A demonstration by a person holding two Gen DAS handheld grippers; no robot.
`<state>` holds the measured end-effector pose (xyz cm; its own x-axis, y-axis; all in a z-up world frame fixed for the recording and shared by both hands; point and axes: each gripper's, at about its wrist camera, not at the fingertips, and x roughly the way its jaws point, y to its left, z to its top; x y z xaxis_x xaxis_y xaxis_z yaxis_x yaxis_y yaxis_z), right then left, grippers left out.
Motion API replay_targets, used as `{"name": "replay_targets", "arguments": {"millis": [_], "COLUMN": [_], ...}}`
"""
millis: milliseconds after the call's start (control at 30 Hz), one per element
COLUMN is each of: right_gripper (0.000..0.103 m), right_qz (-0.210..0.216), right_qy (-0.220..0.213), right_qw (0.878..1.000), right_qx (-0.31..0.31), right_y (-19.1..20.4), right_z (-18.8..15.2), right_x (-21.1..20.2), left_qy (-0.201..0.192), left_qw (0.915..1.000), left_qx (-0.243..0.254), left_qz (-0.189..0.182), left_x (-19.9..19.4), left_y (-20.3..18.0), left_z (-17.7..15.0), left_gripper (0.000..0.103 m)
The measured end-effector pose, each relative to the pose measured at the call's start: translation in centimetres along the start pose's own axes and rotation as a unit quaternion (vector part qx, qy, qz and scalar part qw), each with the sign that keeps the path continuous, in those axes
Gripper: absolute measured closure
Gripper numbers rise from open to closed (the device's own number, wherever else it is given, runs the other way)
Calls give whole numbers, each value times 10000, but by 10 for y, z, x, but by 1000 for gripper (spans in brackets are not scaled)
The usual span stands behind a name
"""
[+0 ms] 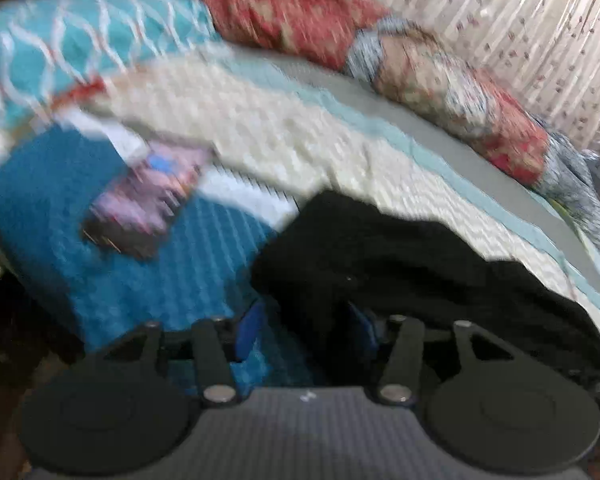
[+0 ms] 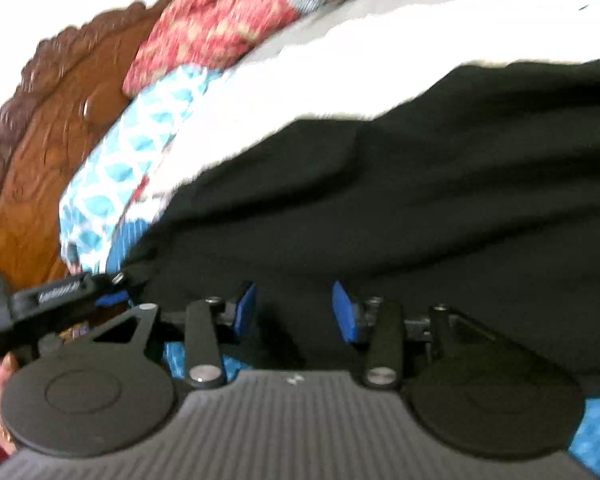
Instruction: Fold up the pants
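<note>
The black pants [image 1: 400,256] lie on a blue and white bedspread [image 1: 148,280]. In the left wrist view my left gripper [image 1: 306,326] sits at the pants' near left corner, its blue pads [image 1: 249,330] apart with dark cloth between them. In the right wrist view the pants [image 2: 400,184] fill most of the frame. My right gripper [image 2: 294,312] hovers low over the cloth with its blue pads [image 2: 345,312] apart and nothing clamped. Both views are motion-blurred.
A purple packet [image 1: 144,204] lies on the blue bedspread to the left. Red floral pillows [image 1: 276,12] and a patterned curtain [image 1: 520,32] stand behind. A carved wooden headboard [image 2: 48,120] is at the left. The other gripper [image 2: 52,304] shows at the right wrist view's left edge.
</note>
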<state>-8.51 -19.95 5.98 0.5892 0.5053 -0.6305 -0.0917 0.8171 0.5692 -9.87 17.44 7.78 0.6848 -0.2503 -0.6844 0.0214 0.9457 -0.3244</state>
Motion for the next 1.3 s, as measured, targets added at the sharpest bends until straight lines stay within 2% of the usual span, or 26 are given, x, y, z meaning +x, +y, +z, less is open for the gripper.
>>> {"name": "replay_targets", "arguments": {"millis": [67, 167, 267, 333, 433, 533, 633, 733, 833, 1033, 1100, 1200, 1300], "right_gripper": [56, 55, 53, 53, 52, 52, 52, 51, 49, 42, 40, 37, 34], "right_qz": [-103, -389, -816, -1017, -1296, -1606, -1792, -1600, -1471, -1227, -1042, -678, -278], "right_qy": [-302, -681, -971, -1157, -1331, -1355, -1346, -1462, -1608, -1791, -1886, -2059, -2202], "right_qw": [9994, 9962, 9896, 9837, 9738, 9667, 9612, 9586, 9571, 9565, 9529, 9435, 9312], "right_qx": [124, 368, 683, 924, 1308, 1463, 1608, 1847, 1911, 1947, 2135, 2506, 2892], "right_y": [-13, -41, -64, -80, -105, -122, -137, -146, -149, -157, -164, -176, -188], "right_z": [5, -1, -1, -4, -17, -31, -41, -48, -54, -64, -66, -72, -78], "right_x": [-24, -55, -79, -96, -120, -131, -136, -135, -136, -146, -149, -155, -159], "left_qy": [-369, -681, -702, -534, -9, 620, 976, 1044, 1042, 1074, 1093, 1162, 1178], "left_qw": [9993, 9975, 9949, 9918, 9857, 9827, 9783, 9719, 9676, 9661, 9658, 9659, 9649], "left_qx": [16, 62, 623, 1137, 1687, 1745, 1810, 2051, 2206, 2225, 2229, 2196, 2224], "left_qz": [44, -169, -370, -216, 5, 73, 254, 505, 644, 746, 753, 727, 748], "left_x": [-25, -42, -35, -19, 14, 45, 63, 72, 73, 76, 78, 81, 82], "left_y": [-3, -18, -58, -90, -131, -151, -165, -173, -179, -180, -180, -180, -181], "left_z": [5, 21, 29, 24, 9, -7, -22, -35, -45, -47, -47, -47, -49], "left_gripper": [56, 56, 56, 56, 56, 56, 53, 47, 44, 41, 38, 23, 19]}}
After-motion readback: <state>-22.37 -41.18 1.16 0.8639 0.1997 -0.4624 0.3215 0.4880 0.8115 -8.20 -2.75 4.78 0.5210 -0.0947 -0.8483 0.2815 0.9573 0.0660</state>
